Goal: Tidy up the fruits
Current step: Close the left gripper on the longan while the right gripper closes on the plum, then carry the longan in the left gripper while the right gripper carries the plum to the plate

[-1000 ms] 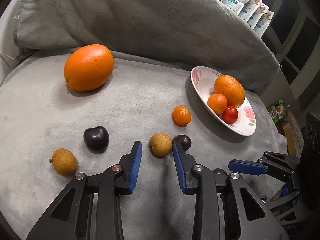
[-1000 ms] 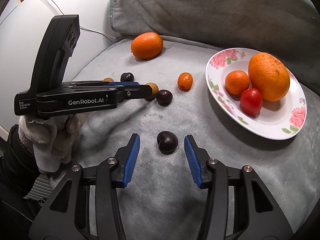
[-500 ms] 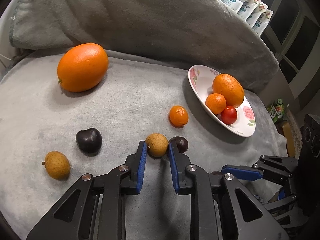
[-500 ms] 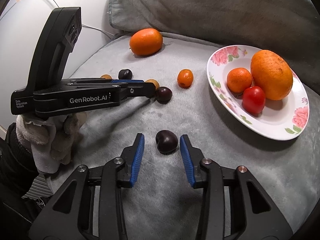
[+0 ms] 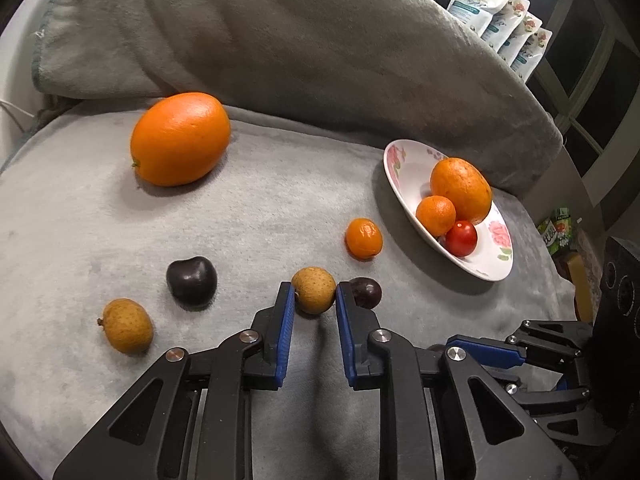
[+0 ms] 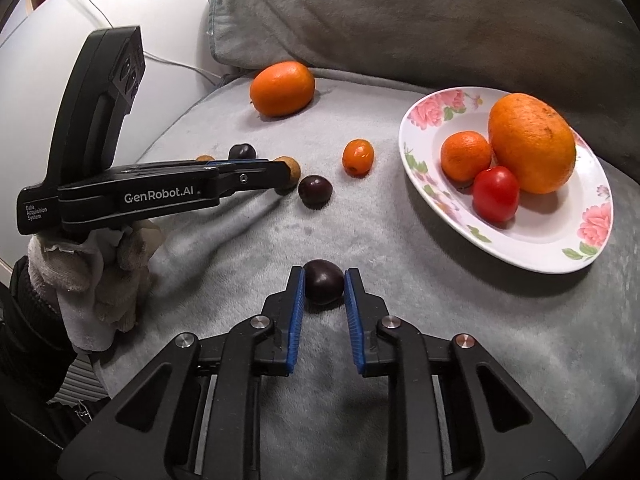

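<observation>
Longan (image 5: pixel 313 290) between left tongs (image 5: pixel 313 300), pads touching; dark plum (image 6: pixel 323 288) pinched in right tongs (image 6: pixel 324 294).

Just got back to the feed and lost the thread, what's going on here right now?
A person is sorting fruit on a grey blanket, using two grippers. The left hand-held gripper has its jaws at either side of a tan longan; the right hand-held gripper is closed around a dark cherry, which sits on the blanket. The floral plate already holds two oranges and a tomato. A big orange, a kumquat, two more cherries and another longan lie loose.
</observation>
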`<action>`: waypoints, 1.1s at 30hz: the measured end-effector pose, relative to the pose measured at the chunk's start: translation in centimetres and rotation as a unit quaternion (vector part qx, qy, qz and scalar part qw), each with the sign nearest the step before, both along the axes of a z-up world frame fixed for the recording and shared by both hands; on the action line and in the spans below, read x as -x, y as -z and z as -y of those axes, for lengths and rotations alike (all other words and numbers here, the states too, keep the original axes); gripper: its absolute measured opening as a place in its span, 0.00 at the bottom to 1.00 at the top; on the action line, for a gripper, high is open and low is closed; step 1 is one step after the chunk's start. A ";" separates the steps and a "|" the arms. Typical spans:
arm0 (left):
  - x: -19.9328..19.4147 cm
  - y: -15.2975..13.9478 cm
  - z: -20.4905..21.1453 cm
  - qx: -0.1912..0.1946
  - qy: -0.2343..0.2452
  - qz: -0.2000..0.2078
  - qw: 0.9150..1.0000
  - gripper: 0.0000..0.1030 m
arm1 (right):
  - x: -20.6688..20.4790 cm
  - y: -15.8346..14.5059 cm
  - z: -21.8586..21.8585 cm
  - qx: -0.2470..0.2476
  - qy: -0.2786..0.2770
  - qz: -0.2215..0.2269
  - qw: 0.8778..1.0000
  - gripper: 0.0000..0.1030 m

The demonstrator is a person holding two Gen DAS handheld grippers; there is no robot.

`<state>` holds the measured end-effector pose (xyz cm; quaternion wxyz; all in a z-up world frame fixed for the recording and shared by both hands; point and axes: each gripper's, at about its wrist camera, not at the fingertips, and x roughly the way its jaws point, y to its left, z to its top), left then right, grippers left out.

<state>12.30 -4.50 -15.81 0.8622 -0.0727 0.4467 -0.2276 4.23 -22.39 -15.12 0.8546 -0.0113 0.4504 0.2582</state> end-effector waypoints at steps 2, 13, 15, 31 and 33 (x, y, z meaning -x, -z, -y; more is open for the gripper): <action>0.0 -0.1 -0.1 0.000 -0.002 0.002 1.000 0.19 | 0.2 -0.3 0.3 -0.002 0.004 0.003 1.000 0.20; 0.6 -2.0 0.8 0.015 0.004 0.022 1.000 0.19 | 0.9 -2.6 2.9 -0.012 0.038 0.037 0.999 0.20; 0.5 -2.4 1.3 0.017 0.008 0.025 1.000 0.19 | 1.0 -3.1 3.8 -0.013 0.049 0.045 0.998 0.20; -1.4 -3.8 6.2 0.015 0.045 0.043 0.998 0.19 | -0.2 -4.6 10.3 -0.023 0.119 0.069 0.990 0.20; -1.7 -3.9 6.7 0.014 0.048 0.045 0.998 0.19 | -0.3 -4.6 10.6 -0.023 0.121 0.069 0.990 0.20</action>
